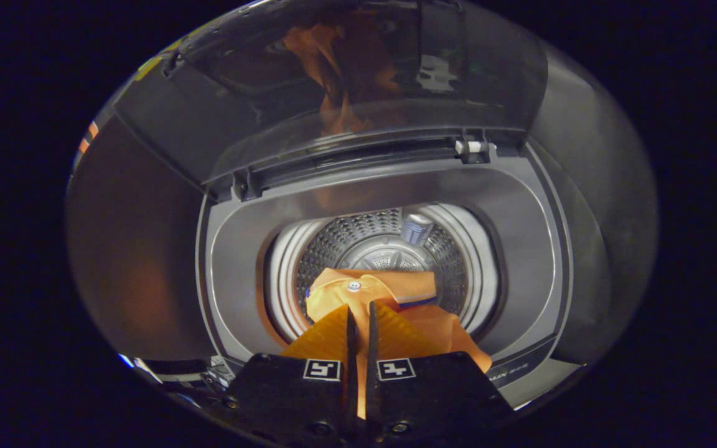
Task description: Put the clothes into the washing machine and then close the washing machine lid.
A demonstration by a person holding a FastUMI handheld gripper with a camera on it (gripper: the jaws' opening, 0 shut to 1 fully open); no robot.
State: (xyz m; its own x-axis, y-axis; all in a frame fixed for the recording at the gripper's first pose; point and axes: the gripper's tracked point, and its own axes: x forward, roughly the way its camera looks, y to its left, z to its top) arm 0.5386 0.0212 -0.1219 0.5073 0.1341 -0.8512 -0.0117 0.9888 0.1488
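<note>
Nearest us, our gripper [358, 320] has its two fingers drawn almost together, clamped on a fold of the orange garment [371, 295] that passes up between them. We hold it pinched like this so the cloth hangs from one point and can be carried over the opening without trailing on the rim. The garment bunches just ahead of the fingertips, a small white button [353, 285] facing us, and it lies over the near edge of the drum [389, 246], partly inside the mouth. As far as we can judge, its long axis runs away from us, from the fingers down toward the drum floor, with the free end pointing into the tub. Beyond it we see the perforated steel wall and the grey top deck of the washing machine [234, 249] ringing the opening. Further back the lid [358, 81] stands raised on its hinge, its dark glass mirroring the orange cloth; it is still to be closed
</note>
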